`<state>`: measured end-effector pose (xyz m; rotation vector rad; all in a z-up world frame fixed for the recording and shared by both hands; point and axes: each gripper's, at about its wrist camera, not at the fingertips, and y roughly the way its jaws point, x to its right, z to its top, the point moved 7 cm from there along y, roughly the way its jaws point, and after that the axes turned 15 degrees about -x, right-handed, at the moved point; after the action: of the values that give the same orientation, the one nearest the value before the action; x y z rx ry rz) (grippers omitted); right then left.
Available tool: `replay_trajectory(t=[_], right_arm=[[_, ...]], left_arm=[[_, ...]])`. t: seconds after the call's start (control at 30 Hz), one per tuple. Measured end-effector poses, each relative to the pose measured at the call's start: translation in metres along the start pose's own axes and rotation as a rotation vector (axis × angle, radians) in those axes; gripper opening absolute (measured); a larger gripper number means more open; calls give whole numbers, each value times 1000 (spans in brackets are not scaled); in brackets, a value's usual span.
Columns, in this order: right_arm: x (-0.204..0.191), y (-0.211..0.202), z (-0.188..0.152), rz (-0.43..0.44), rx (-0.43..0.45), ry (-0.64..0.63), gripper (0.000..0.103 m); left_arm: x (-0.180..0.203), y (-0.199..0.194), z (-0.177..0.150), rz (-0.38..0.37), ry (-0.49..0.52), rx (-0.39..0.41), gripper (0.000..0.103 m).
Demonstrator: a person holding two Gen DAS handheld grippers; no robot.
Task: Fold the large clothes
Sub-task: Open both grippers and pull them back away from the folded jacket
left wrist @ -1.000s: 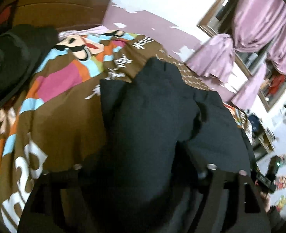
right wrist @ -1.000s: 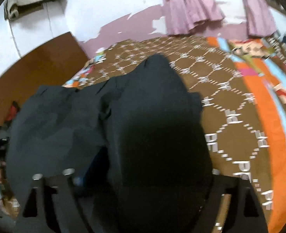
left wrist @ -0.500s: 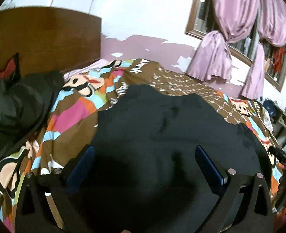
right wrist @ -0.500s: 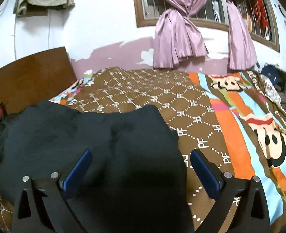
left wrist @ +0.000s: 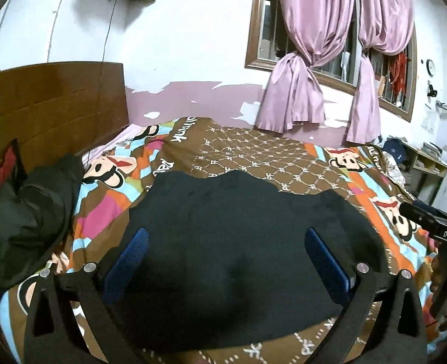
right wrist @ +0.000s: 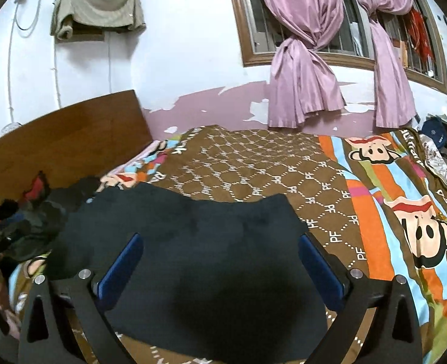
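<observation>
We see the dark navy garment [left wrist: 238, 242] lying flat on the bedspread [left wrist: 269, 154], a brown quilted cover with cartoon monkey faces and bright stripes. From the left wrist view, our left gripper [left wrist: 225, 256] stands wide apart, both blue pads [left wrist: 129, 254] clear of the cloth and nothing between them; the garment spreads below and beyond the fingers. From the right wrist view, our right gripper [right wrist: 219, 261] is equally spread and empty, its blue pads [right wrist: 319, 268] hanging above the same dark cloth [right wrist: 193, 242].

The left view alone shows the other handheld tool [left wrist: 430, 223] at the right edge, black with white "DAS" lettering, and part of a hand [left wrist: 445, 276] around its grip. It also gives a close look at a dark green jacket [left wrist: 23, 221] heaped at the left, just beside the garment, with something red [left wrist: 3, 166] against the wooden headboard [left wrist: 53, 106]. In the right view that heap [right wrist: 29, 221] is smaller and farther off to the left.

The right view alone shows a beige cloth [right wrist: 96, 9] draped over something mounted high on the white wall, and more of the bedspread's striped side with its monkey faces [right wrist: 421, 230]. Both views take in the knotted pink curtains [right wrist: 305, 69] at the barred window [right wrist: 263, 24].
</observation>
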<state>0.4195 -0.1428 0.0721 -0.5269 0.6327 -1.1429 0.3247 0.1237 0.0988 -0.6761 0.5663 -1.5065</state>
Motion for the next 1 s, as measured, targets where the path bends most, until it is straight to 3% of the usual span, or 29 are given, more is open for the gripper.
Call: replay_trajectory(t=[0.23,0.37,0.57,0.87,1.0], right_arm=[[-41,-51,-3,28,-20,-89,103],[-61,-73,-9,26,-57,-133,103],[-88,-98,-25,-6,-104,-237,103],[-104,-111,-65,40,-155,-241,103],[-103,-114,-83,36,-161,-237,103]], left_arm=[[15,-42,3,6,37,5,101],[27,-65,0,-53,87,-22,101],[44,-86,-8,-26,134,-69,101],[57,-91,-50,16,236,-131,101],[46,-88,-72,24,178,-166,101]])
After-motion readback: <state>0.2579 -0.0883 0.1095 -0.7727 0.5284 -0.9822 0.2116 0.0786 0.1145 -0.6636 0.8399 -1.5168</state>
